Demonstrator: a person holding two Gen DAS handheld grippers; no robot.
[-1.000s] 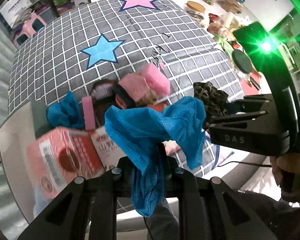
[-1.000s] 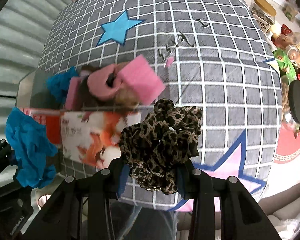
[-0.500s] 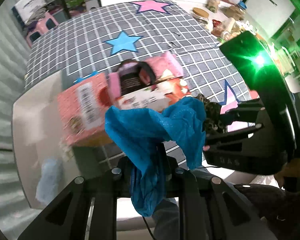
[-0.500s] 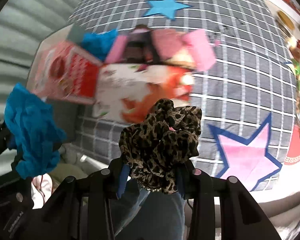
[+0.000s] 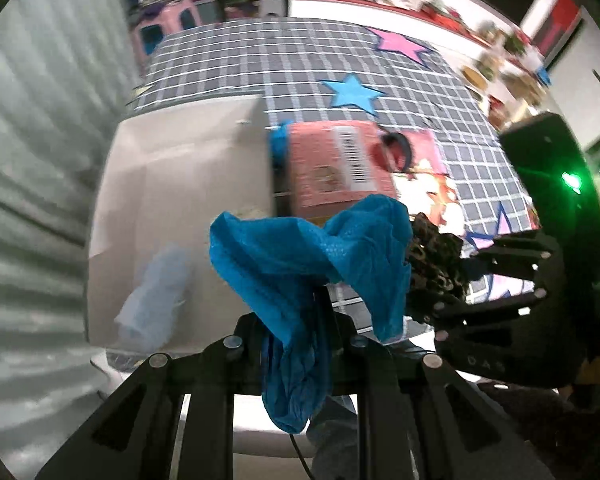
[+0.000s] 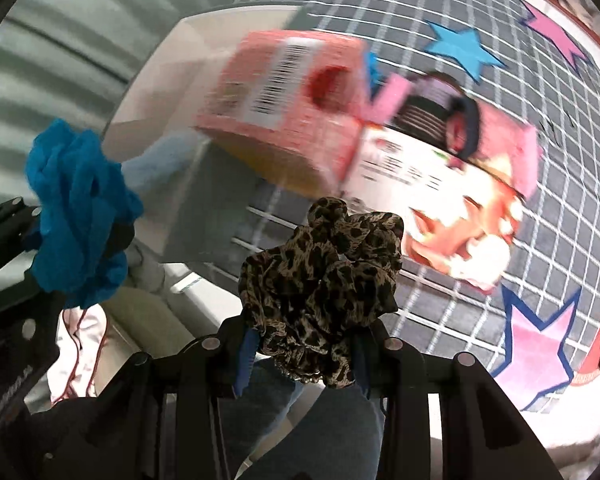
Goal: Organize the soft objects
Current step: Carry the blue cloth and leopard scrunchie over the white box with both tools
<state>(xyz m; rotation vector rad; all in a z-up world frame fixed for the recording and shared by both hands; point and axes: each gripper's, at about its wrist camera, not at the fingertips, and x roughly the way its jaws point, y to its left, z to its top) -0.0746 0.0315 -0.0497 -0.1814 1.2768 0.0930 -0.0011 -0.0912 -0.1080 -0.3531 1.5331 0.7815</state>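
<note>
Blue cloth (image 5: 300, 264) bunches out of my left gripper (image 5: 296, 344), pinched tight, while my right gripper (image 6: 304, 340) clamps the leopard scrunchie (image 6: 320, 280) beside it.

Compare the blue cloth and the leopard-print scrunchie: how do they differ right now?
The blue cloth is plain and thin, draping loosely below the left tool; the leopard-print scrunchie is patterned and bunched into a compact ruffle in the right tool. Both are soft, clamped and held off the table.
</note>
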